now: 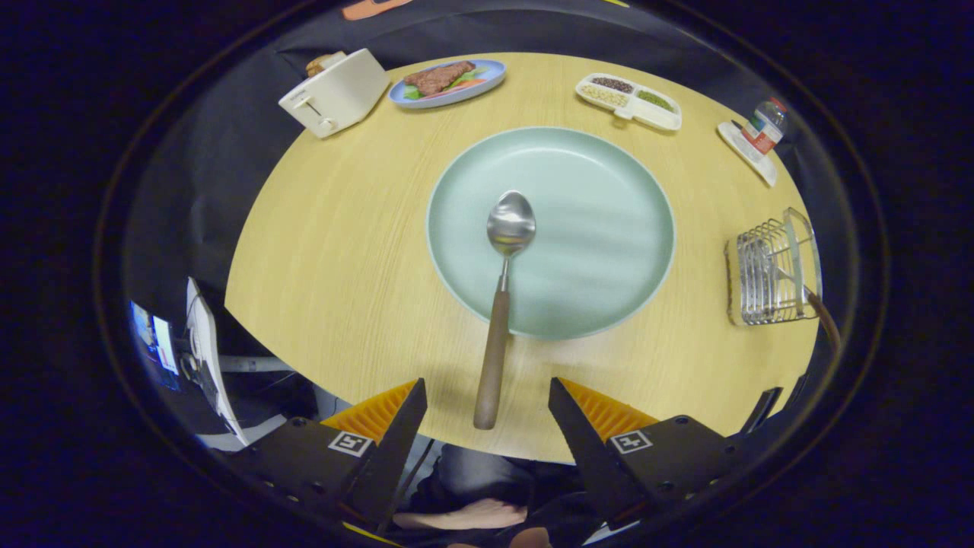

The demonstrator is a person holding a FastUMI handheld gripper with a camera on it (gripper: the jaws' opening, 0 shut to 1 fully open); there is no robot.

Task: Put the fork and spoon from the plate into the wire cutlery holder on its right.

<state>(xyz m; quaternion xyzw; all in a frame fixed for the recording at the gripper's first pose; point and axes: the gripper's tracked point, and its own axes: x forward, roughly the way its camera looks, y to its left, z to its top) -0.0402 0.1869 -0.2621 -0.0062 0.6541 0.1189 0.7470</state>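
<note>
Here the spoon (508,251) is laid with its bowl on the plate (609,183) — its wooden handle juts over the plate's near rim, between the gripper (487,399) fingers, which are spread wide. The wire cutlery holder (770,268) is set right of the plate on the table (342,251).

gripper (487,399): fingers spread wide apart, gripping nothing | pose: hovering, pointed forward and downward | person: a hand (464,517) and a dark-clothed lap below, between the fingers
</note>
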